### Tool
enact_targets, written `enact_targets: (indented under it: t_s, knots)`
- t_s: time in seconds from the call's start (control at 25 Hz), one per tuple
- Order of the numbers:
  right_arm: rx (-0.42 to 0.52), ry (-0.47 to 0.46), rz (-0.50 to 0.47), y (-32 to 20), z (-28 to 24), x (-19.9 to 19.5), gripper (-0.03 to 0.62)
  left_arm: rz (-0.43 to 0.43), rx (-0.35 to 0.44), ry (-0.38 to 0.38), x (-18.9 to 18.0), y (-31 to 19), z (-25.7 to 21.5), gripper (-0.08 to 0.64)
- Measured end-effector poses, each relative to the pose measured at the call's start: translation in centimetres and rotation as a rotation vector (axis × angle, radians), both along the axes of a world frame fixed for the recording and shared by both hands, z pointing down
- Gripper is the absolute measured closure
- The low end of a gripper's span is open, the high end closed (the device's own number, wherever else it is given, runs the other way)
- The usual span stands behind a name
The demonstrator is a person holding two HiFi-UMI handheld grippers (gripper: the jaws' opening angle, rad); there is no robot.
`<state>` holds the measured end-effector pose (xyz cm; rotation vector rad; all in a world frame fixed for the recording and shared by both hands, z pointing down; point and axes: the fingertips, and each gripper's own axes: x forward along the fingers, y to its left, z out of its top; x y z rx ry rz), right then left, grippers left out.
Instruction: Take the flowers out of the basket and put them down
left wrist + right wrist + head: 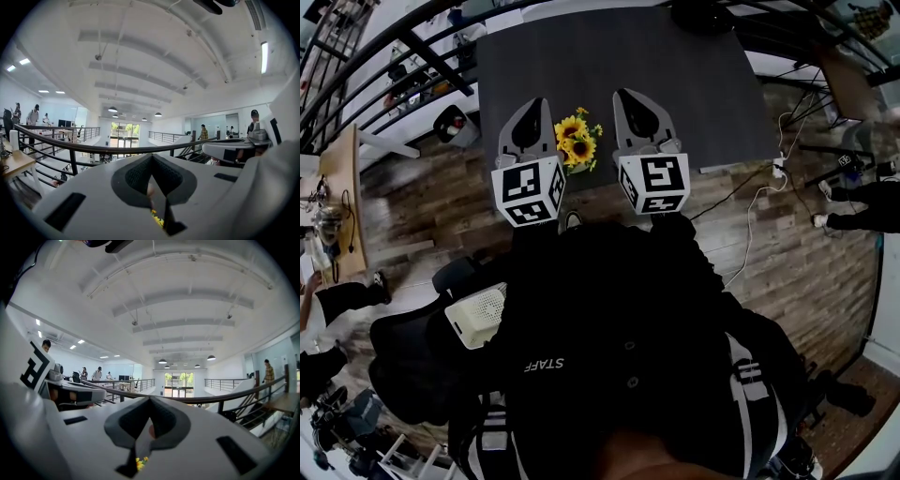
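Torso point(619, 356): my dark clothing; fills the lower head view.
Left gripper point(532, 103): jaws clenched, nothing between them.
Right gripper point(628, 94): jaws clenched, nothing between them.
Sunflowers point(575, 143): on the desk point(609, 56) near its front edge, between my two grippers and touching neither; the left is marginally nearer.
Height relation: blooms lie below jaw level; both gripper views show yellow petals under the jaws.
Basket: whatever holds the stems is hidden beneath the blooms; I cannot confirm it.
Stem axis: judged upright.
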<state>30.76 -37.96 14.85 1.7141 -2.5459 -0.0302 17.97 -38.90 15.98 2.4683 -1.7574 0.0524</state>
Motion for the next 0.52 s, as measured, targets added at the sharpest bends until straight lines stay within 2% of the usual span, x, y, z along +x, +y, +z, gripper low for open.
enact_targets:
  t_s: [0.52]
  knots:
    - [0.029, 0.015, 0.024, -1.3, -1.8, -0.2, 0.577, 0.011, 0.023, 0.021, -0.5, -1.6, -1.4, 0.56]
